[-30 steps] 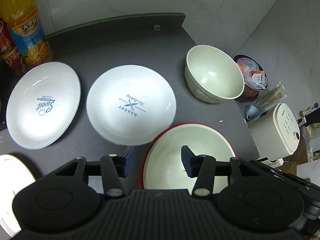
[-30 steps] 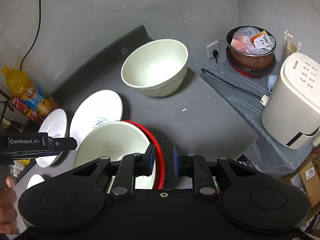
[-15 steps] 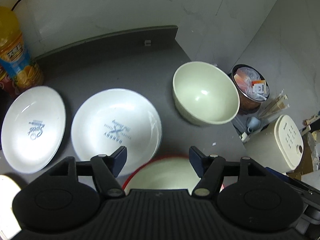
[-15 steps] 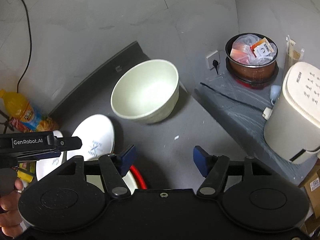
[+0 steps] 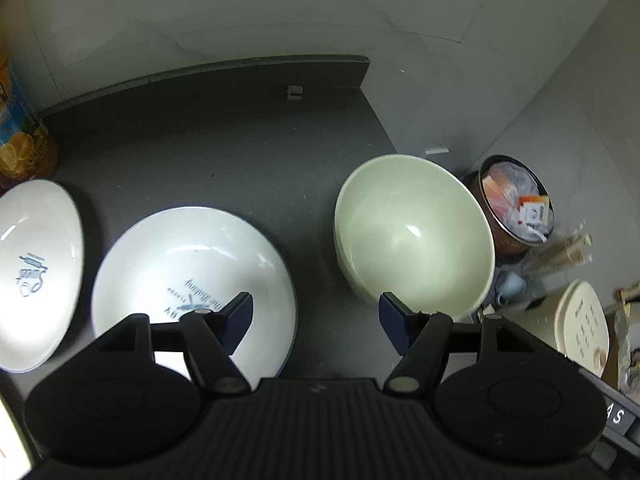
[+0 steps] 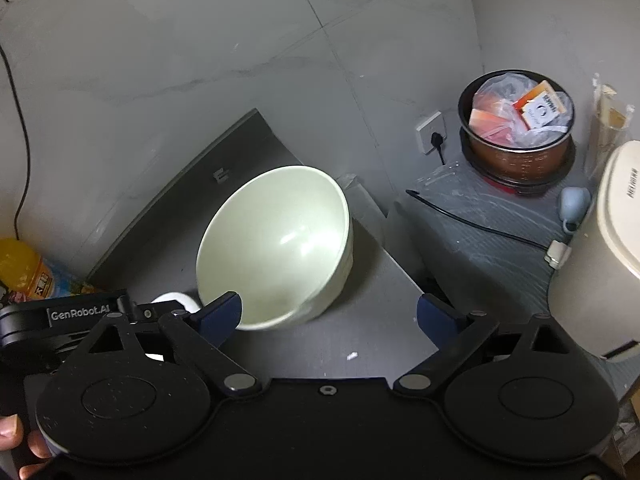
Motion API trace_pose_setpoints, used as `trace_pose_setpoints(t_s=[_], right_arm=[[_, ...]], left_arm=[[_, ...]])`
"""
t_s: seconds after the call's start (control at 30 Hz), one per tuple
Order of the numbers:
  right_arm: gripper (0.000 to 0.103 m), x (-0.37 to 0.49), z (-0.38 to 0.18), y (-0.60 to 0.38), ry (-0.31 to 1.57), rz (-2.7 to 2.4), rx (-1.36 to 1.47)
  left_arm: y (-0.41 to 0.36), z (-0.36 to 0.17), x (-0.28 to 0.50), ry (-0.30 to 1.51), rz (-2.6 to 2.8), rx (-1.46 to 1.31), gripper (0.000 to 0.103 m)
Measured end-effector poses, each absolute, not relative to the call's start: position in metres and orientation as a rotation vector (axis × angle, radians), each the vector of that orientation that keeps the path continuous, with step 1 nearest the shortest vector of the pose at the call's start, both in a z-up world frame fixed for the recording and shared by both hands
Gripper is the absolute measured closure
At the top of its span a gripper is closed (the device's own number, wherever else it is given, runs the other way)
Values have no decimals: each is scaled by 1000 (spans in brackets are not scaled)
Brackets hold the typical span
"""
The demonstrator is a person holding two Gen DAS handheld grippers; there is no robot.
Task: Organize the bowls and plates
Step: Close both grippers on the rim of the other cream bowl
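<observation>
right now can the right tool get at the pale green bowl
Probably yes. The right tool is empty, its jaws opening, and the pale green bowl sits just ahead on the dark counter with nothing between them. The left tool is off to the side.

Bare counter (image 5: 224, 152) behind plates (image 5: 192, 272) and bowl (image 5: 412, 232).

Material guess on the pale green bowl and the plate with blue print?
Pale green bowl: likely glazed ceramic, maybe melamine; glossy, sharp highlight inside, thick rim. Printed plate: white glazed ceramic or porcelain by its look; bright glare, thin dark rim line, blue lettering under the shine.
</observation>
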State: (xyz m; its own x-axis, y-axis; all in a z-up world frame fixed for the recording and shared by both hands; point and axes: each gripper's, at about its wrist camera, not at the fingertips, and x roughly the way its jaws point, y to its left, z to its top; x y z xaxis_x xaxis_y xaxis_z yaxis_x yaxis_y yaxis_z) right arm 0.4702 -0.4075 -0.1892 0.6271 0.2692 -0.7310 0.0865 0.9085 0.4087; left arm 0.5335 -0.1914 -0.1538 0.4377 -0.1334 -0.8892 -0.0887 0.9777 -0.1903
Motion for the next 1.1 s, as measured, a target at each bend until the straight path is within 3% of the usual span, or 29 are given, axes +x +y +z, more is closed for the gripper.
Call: trace_pose_setpoints(t_s=[0.17, 0.43, 0.5, 0.63, 0.77, 1.1], right_arm=[[17, 494, -205, -407, 931, 118, 446], [55, 525, -237, -404, 1046, 73, 489], [65, 529, -244, -405, 1065, 75, 517], [81, 535, -254, -402, 1084, 84, 576], [83, 535, -253, -396, 1092, 70, 564], [83, 514, -230, -399, 1050, 61, 614]], left_arm=[[-197, -171, 555, 1151, -4, -255, 35], [-202, -196, 583, 1200, 2, -315, 41], [-204, -201, 588, 1209, 13, -320, 49], [-208, -211, 597, 1231, 12, -324, 76], [-209, -224, 608, 1274, 7, -339, 94], [-205, -201, 597, 1241, -57, -345, 95]])
